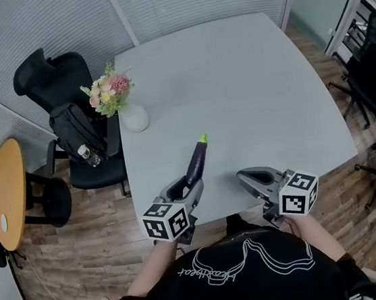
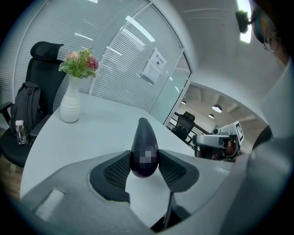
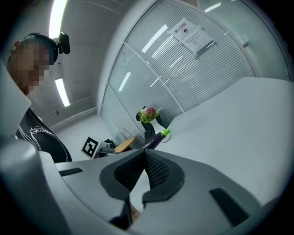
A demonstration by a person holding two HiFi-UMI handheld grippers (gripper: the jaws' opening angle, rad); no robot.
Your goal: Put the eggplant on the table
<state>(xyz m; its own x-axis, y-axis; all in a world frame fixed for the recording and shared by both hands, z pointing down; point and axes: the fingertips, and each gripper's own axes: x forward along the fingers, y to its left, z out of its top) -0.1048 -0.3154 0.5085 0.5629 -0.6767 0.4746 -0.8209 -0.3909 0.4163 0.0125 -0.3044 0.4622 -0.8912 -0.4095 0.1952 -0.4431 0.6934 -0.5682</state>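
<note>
**A:** Here we are at the near edge of the table (image 1: pixel 247 77), and the left gripper (image 1: pixel 186 188) has the eggplant (image 1: pixel 196 162). The dark pads (image 2: pixel 117 170) are clamped on either side of its fat purple end.

**B:** Solid grip, too. The eggplant sticks out forward from the jaws, with its green stem end pointing across the tabletop toward the vase (image 1: pixel 134 117) of flowers in the far left corner.

**A:** And is it down?

**B:** Not by my reading. From the left gripper view the purple body rides up above the grey surface, and the right gripper view shows it slanting upward with its stem end in the air. I'd call it carried, not placed.

**A:** What about the right gripper (image 1: pixel 247 177)?

**B:** It's idle, just beside the other one over the table's near edge. Its jaws are pressed together with nothing in them.

**A:** So where does that leave the job?

**B:** The pick-up is done and the eggplant is over the right piece of furniture. What's left, as I judge it, is the lowering, laying it flat on that bare grey top and then spreading the left jaws to let it go. There's plenty of free space ahead, well clear of the vase
</note>
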